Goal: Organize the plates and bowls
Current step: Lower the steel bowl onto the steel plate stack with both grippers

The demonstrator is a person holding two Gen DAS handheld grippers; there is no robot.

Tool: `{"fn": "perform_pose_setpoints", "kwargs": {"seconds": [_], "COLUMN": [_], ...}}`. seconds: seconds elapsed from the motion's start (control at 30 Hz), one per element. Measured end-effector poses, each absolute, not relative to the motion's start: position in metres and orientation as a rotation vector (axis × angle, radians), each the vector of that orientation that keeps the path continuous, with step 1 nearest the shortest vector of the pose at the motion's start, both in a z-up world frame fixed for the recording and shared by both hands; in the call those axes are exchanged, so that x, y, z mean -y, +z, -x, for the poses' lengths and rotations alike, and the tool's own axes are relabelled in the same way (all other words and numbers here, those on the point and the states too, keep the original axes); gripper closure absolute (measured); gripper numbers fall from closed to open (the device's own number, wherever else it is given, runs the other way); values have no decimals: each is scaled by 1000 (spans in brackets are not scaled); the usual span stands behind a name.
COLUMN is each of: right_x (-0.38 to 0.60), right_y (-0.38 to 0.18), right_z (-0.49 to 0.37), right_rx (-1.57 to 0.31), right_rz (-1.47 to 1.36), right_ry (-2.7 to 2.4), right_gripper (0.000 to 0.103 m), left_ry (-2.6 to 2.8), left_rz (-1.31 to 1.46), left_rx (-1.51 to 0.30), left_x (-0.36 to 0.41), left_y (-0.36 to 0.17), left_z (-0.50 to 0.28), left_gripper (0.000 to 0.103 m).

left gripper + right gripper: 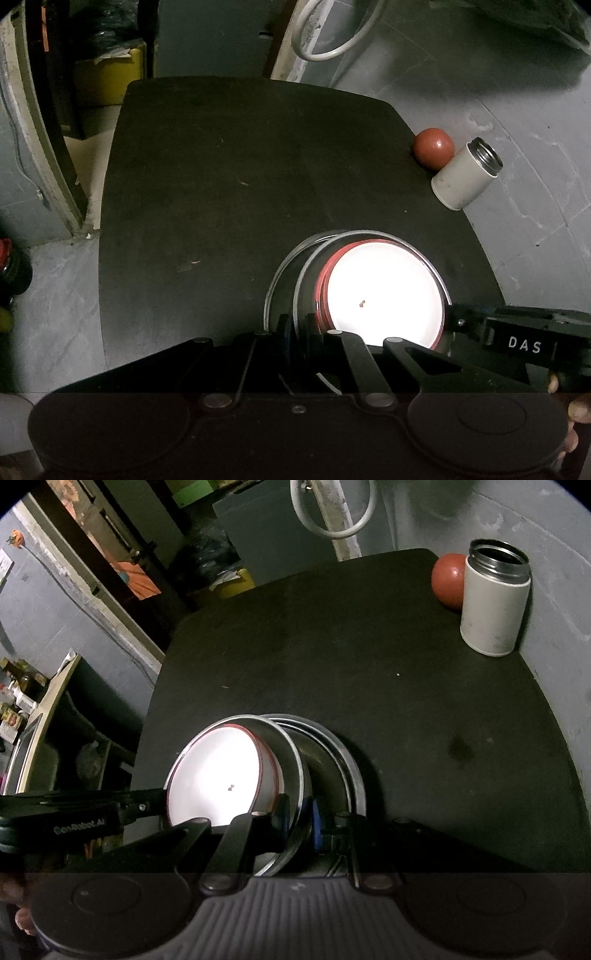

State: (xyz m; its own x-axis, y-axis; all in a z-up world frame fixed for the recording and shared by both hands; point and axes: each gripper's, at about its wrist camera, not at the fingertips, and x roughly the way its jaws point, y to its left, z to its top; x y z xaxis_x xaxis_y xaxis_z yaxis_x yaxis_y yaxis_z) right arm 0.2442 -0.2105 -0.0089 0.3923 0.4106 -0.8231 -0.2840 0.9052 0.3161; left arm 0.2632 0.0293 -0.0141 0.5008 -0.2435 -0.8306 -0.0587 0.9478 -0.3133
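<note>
Left tool [299, 332]: fingers closed on the near rim of the steel bowl [306, 273], one finger on each side of the wall; a hand's fingertips [576, 410] show at the lower right edge of the left wrist view.
Right tool [299, 819]: closed on the same bowl's rim from the opposite side, a blue pad [317, 823] pressed on the outer wall and the black finger [280, 814] on the inner side.
Steel bowl [291, 760]: held between the two tools, tilted toward its side above the near part of the desk, its open mouth toward the left tool.
White plate [384, 291]: red-edged, sitting inside the steel bowl, very bright under the light, with a small dark speck near its middle.
Steel plates [347, 760]: a low stack of shiny rims just behind the bowl in the right wrist view, resting on the desk; whether the bowl touches them cannot be told.
Desk [240, 177]: dark, matt top, mostly bare beyond the dishes.
White canister [493, 602]: upright at the far right corner of the desk, metal mouth open.
Red ball [448, 579]: just beside the canister, partly behind it in the right wrist view.
White hose [332, 517]: looped on the grey wall beyond the desk.
</note>
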Motion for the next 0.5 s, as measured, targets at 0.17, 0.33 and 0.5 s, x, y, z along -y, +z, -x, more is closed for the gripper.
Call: {"fn": "perform_pose_setpoints", "kwargs": {"seconds": [0.17, 0.33, 0.5], "right_x": [212, 213, 214], "right_y": [-12, -15, -16], "right_z": [-242, -241, -241], "right_rx": [-1087, -1087, -1084], "right_rz": [-156, -172, -180], "right_ry": [426, 417, 411], "right_gripper": [89, 89, 89], "left_ry": [-121, -126, -129], "left_rz": [317, 306, 303], "left_rx": [-1041, -1043, -1043], "left_x": [-30, -29, -30], "left_y": [-13, -11, -10], "left_z": [-264, -264, -264], "left_gripper": [96, 96, 96]}}
